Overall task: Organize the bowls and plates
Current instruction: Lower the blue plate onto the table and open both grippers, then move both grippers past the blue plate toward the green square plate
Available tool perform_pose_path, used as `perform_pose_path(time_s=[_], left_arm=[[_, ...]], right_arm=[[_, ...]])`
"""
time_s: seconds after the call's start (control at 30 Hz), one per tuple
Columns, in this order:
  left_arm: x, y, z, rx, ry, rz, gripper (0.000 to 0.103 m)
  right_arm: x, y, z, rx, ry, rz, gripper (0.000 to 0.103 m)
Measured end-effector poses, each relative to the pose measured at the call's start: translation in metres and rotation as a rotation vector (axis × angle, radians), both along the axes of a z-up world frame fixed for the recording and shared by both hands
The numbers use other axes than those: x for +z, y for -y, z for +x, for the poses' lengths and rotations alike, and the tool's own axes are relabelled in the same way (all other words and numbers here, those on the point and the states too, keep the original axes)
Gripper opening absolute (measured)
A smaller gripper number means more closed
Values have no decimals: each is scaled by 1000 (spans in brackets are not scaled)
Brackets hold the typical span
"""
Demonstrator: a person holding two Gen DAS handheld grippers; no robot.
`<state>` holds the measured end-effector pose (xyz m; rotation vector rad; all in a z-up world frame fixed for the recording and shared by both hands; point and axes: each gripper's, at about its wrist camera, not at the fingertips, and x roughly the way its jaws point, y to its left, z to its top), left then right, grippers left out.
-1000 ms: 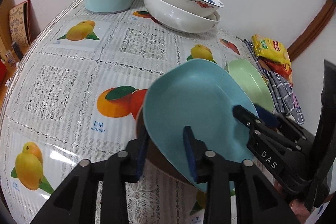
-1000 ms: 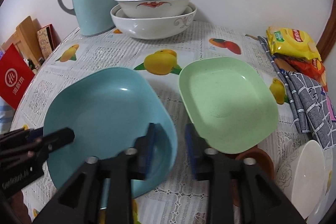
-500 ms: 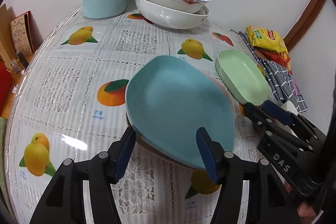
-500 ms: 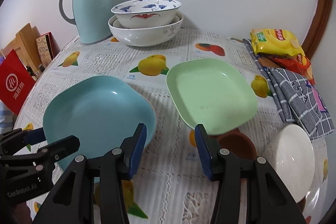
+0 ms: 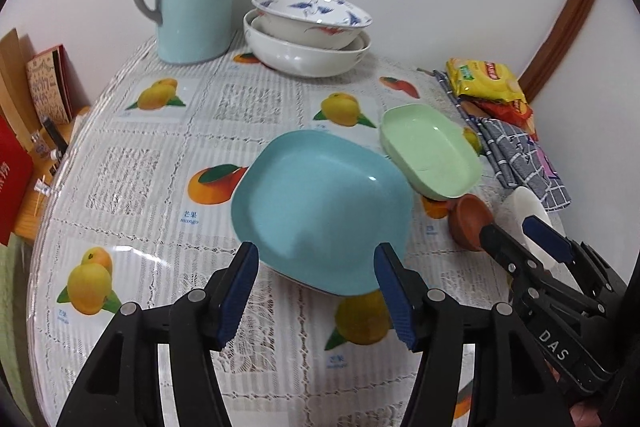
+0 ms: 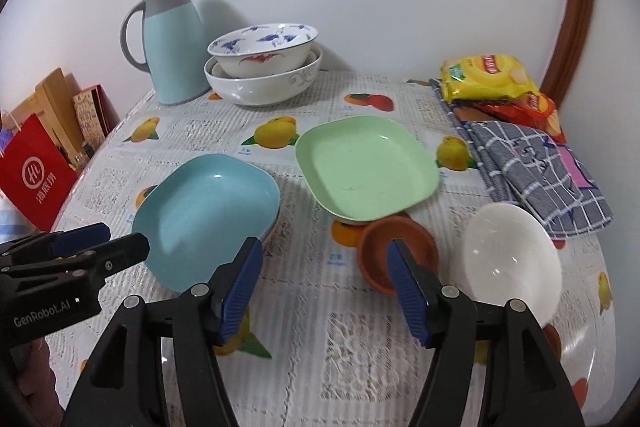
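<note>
A blue square plate (image 5: 320, 203) (image 6: 208, 211) lies flat mid-table, with the edge of another dish just showing under it. My left gripper (image 5: 316, 259) (image 6: 120, 239) hovers open over its near rim and touches nothing. To the right, a green plate (image 6: 368, 167) (image 5: 430, 155) leans on a small brown bowl (image 6: 396, 251) (image 5: 468, 223). A white bowl (image 6: 512, 259) (image 5: 528, 203) sits beside that. My right gripper (image 6: 324, 251) (image 5: 516, 231) hangs above the cloth between the blue plate and the brown bowl, its jaws opening with nothing between them.
Two stacked white patterned bowls (image 6: 264, 67) and a pale blue thermos jug (image 6: 172, 39) stand against the back wall. Snack packets (image 6: 488, 79) and a checked cloth (image 6: 532, 163) lie along the right edge. A red bag (image 6: 36, 175) stands beyond the left edge.
The blue plate, tilted between the left fingers a second ago, now lies flat. Both grippers have opened wider, pulled back and risen from it.
</note>
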<state>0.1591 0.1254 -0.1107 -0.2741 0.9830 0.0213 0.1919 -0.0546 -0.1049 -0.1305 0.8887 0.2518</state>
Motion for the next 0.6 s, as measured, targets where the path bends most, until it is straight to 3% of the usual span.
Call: perform_pose_path(time_s=[0.23, 0.43, 0.6], left_arm=[[19, 20, -13, -20, 40, 43, 58], [35, 36, -24, -38, 73, 56, 58], [47, 45, -33, -54, 94, 73, 58]], right_arm=[[14, 34, -21, -69, -6, 101, 64], [26, 57, -38, -133, -11, 101, 64], [58, 61, -62, -182, 10, 64, 64]])
